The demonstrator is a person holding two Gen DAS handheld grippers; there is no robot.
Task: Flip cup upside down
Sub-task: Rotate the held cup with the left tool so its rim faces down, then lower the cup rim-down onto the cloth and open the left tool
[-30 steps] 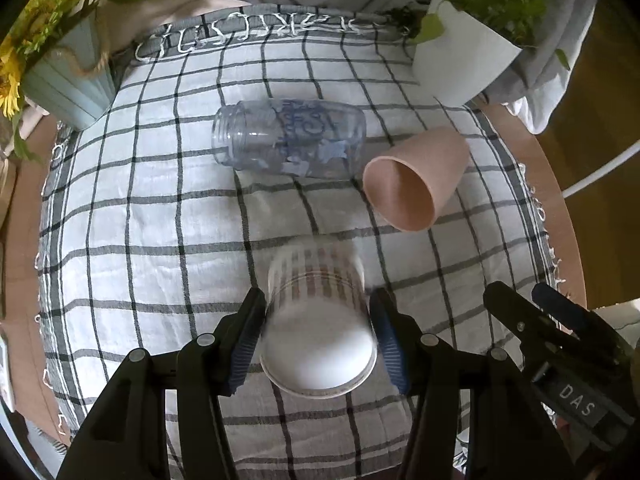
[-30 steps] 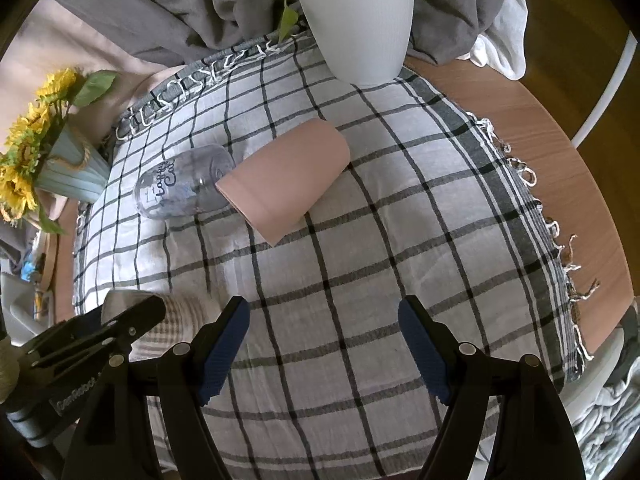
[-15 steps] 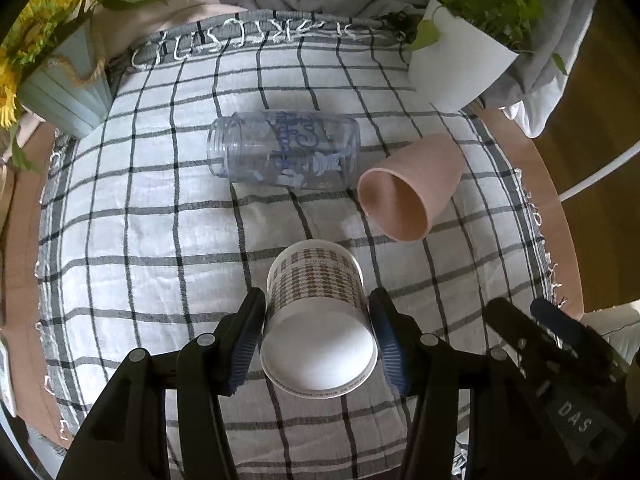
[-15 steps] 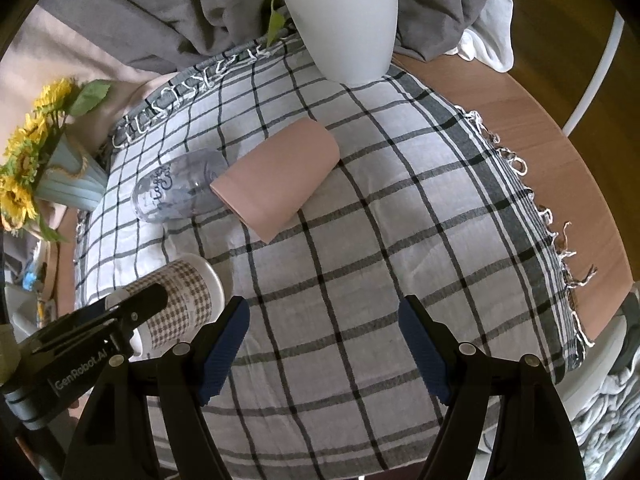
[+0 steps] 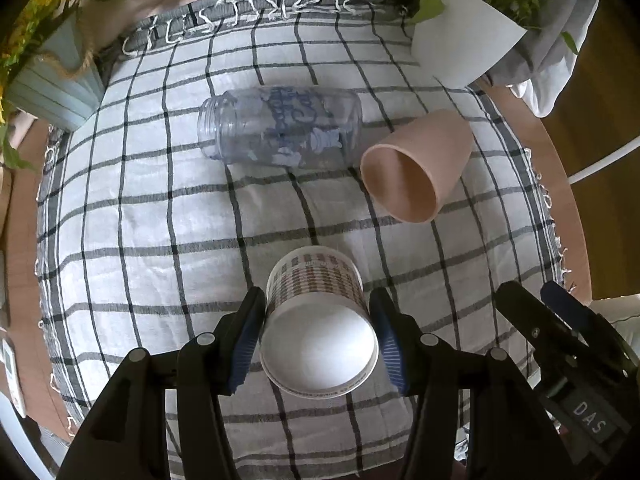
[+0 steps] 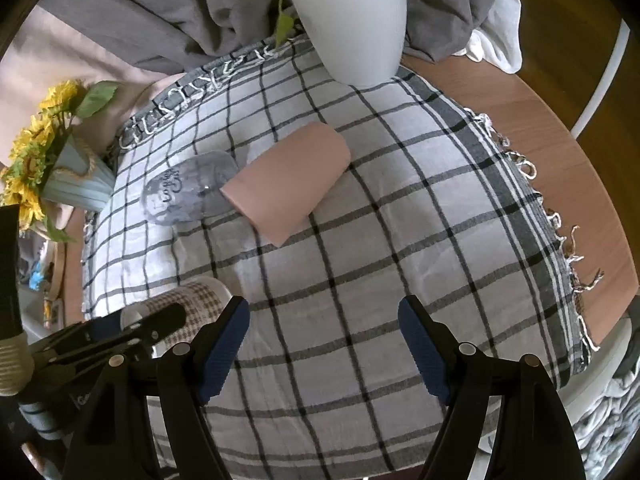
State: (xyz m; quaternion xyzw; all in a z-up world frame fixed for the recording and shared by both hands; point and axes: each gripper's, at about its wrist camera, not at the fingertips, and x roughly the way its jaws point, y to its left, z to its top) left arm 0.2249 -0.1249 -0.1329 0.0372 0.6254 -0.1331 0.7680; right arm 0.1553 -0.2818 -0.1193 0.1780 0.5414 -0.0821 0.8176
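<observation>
My left gripper (image 5: 316, 336) is shut on a white paper cup with a brown houndstooth pattern (image 5: 318, 320). The cup is held above the checked cloth (image 5: 140, 208), tilted, with its white base toward the camera and its mouth pointing away and down. The cup also shows in the right wrist view (image 6: 188, 300), low at the left, behind the left gripper's fingers (image 6: 132, 324). My right gripper (image 6: 324, 340) is open and empty above the cloth, to the right of the cup.
A clear printed plastic jar (image 5: 280, 128) and a pink cup (image 5: 412, 168) lie on their sides at mid-table, touching. A white plant pot (image 5: 460, 40) stands back right, a blue sunflower vase (image 5: 48, 92) back left. The wooden table edge (image 6: 560, 168) shows at the right.
My left gripper has lifted the paper cup off the cloth and pulled back a little. The right gripper has risen slightly, still open.
</observation>
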